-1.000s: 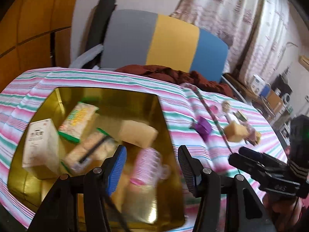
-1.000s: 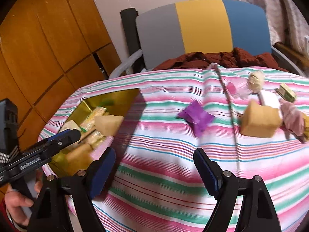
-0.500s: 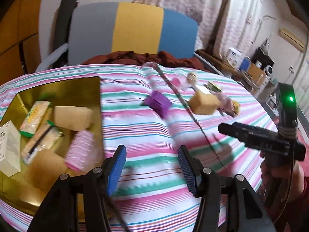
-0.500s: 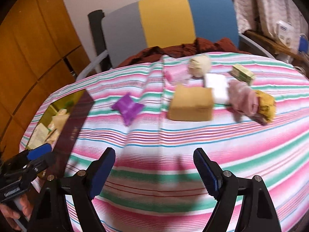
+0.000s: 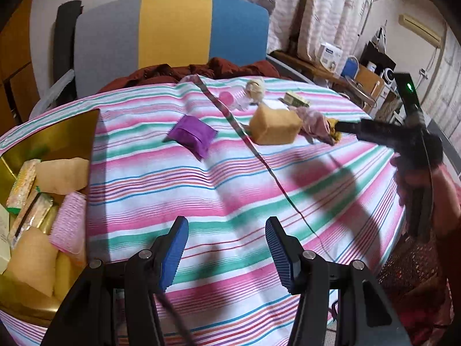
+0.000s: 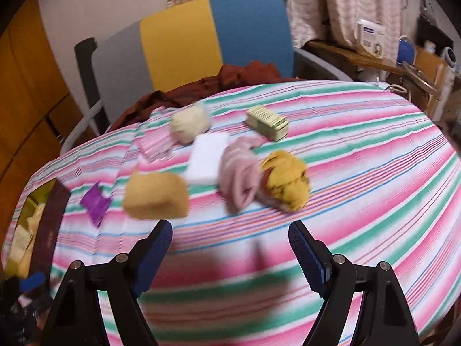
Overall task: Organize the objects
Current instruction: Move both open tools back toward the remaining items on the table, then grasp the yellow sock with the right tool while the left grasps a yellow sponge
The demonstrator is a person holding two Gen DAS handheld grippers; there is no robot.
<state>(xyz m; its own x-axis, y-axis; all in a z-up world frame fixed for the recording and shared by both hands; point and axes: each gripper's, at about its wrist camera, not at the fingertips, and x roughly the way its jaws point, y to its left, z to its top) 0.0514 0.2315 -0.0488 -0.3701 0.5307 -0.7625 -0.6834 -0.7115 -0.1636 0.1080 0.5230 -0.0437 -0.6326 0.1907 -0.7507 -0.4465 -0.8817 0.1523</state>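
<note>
Both tongs wide open and empty: left tongs (image 5: pixel 226 246) over bare striped surface (image 5: pixel 201 190), right tongs (image 6: pixel 230 252) just short of the sponge (image 6: pixel 155 199) and pink roll (image 6: pixel 240 173). Risk of nudging the roll or yellow bundle (image 6: pixel 285 178) while closing on the sponge, all crowded together. Gold tray (image 5: pixel 54 132) at left already packed with snack packs, sponges and a pink bottle, little room left

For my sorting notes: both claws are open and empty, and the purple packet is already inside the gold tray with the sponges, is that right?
Not quite. Both claws, left claw and right claw, are open and empty, but the purple packet lies on the striped tablecloth, outside the gold tray, as the left wrist view shows.
</note>
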